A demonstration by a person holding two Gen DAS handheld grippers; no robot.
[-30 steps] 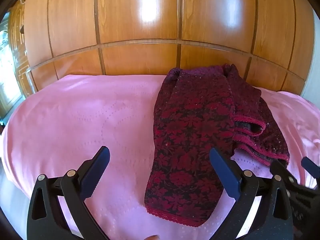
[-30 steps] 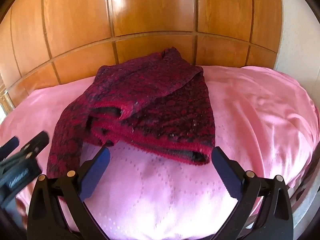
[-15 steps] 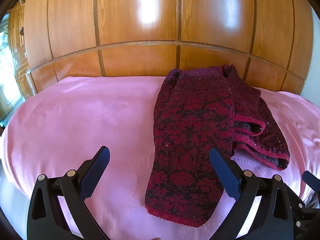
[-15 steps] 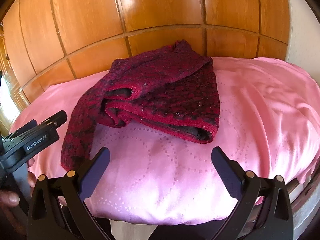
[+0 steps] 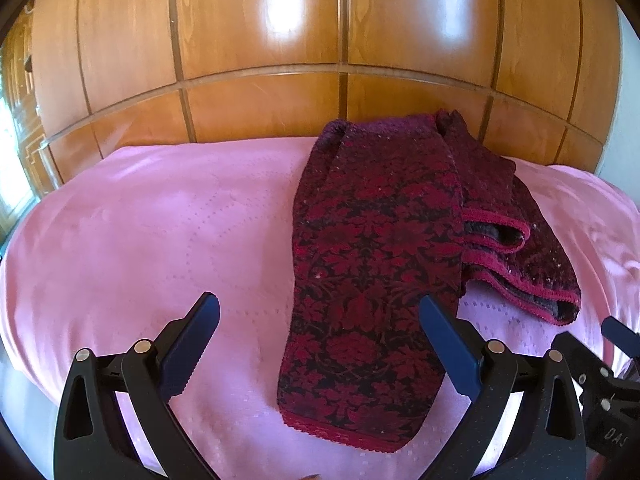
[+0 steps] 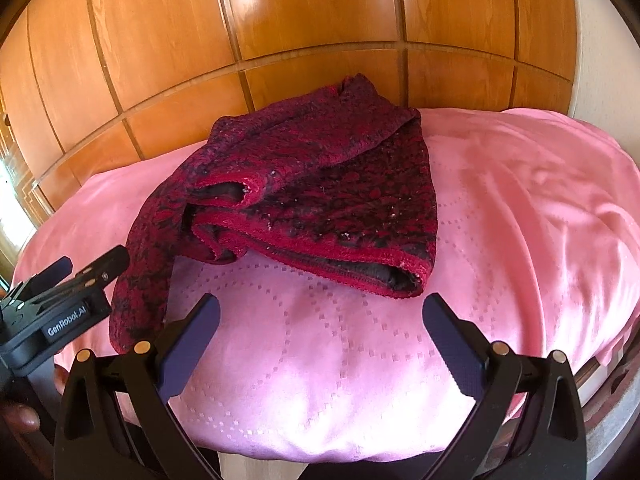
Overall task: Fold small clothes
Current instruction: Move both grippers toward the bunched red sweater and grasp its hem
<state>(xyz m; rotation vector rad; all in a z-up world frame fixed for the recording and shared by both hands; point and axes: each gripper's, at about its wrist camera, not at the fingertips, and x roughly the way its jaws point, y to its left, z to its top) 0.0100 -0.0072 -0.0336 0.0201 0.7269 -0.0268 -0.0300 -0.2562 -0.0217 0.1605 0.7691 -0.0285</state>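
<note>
A dark red floral knitted garment (image 5: 380, 248) lies partly folded on a pink-covered table (image 5: 140, 240). One long panel reaches toward the near edge; a folded part with red hems lies to its right. My left gripper (image 5: 320, 340) is open and empty, just in front of the long panel's near end. The garment also shows in the right wrist view (image 6: 320, 200). My right gripper (image 6: 320, 340) is open and empty, a little back from the folded hem. The left gripper (image 6: 60, 300) shows at that view's left edge.
A glossy wooden panelled wall (image 5: 320, 40) stands right behind the table. The pink cloth (image 6: 520, 200) drapes over the table's rounded edges. A white wall (image 6: 600, 40) is at the far right.
Both grippers have pulled back and up from the garment, still open. The right wrist view now takes in more of the table's front edge. The garment has not moved.
</note>
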